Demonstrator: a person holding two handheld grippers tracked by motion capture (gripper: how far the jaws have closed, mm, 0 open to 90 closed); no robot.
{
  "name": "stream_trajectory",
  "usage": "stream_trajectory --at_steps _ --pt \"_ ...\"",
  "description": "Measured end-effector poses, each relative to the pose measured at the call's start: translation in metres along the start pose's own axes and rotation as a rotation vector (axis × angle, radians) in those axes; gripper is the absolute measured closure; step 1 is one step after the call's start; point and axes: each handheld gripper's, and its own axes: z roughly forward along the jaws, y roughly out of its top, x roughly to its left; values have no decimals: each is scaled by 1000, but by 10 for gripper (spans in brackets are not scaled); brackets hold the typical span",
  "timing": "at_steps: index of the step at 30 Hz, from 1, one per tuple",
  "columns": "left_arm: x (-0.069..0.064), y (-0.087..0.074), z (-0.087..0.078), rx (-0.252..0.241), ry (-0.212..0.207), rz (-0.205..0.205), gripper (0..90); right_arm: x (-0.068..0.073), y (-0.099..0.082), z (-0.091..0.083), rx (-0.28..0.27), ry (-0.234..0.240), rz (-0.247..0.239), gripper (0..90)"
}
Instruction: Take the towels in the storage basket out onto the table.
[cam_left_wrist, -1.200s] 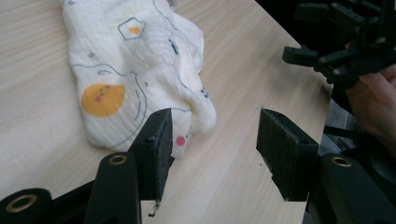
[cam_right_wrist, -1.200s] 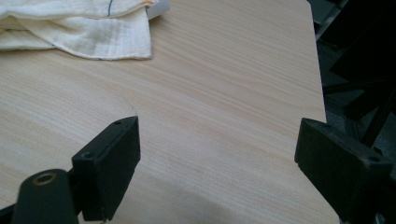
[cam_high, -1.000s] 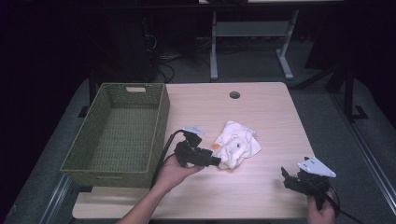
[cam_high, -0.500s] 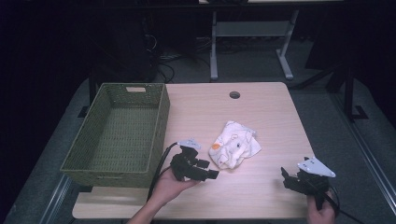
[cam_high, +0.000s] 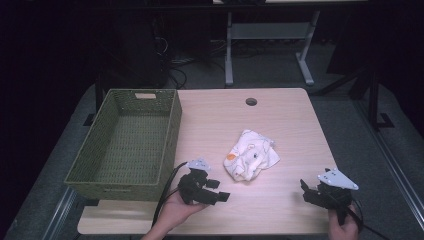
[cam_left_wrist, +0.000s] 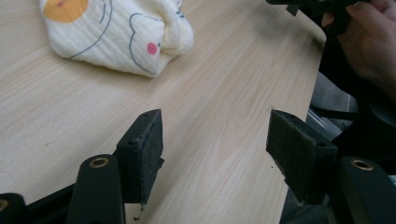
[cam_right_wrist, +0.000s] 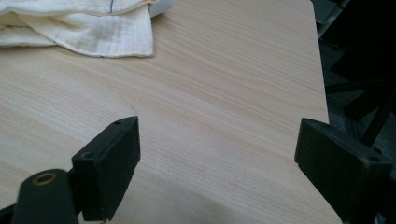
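A crumpled cream cloth (cam_high: 250, 160) with an orange spot and line drawings lies in the middle of the wooden table (cam_high: 280, 115). My left gripper (cam_high: 219, 190) hovers low near the front edge, left of and short of the cloth, pointing right. Its jaws have just been opening and stand open with nothing between them (cam_left_wrist: 215, 140); the cloth (cam_left_wrist: 116, 32) lies ahead at upper left. My right gripper (cam_high: 306, 191) rests at the front right, open and empty (cam_right_wrist: 217, 154), with the cloth's edge (cam_right_wrist: 79, 23) farther off.
A green woven basket (cam_high: 167, 145) stands along the table's left side, its inside bare. A round cable hole (cam_high: 251, 101) sits near the far edge. The table's right edge (cam_right_wrist: 322, 93) drops off close to the right gripper. Dark floor and a desk frame lie beyond.
My left gripper has drawn back from the cloth toward the front edge, and its jaws stand wider apart. The cloth stays on the table. The right gripper has not moved.
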Motion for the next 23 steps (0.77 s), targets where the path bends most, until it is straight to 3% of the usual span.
stream_trajectory --at_steps 6,23 --pt "1 -5 -1 -23 -8 -16 347 0 0 1 1 2 0 139" --pt "-3 -13 2 -34 15 41 301 5 -1 8 15 23 -28 139"
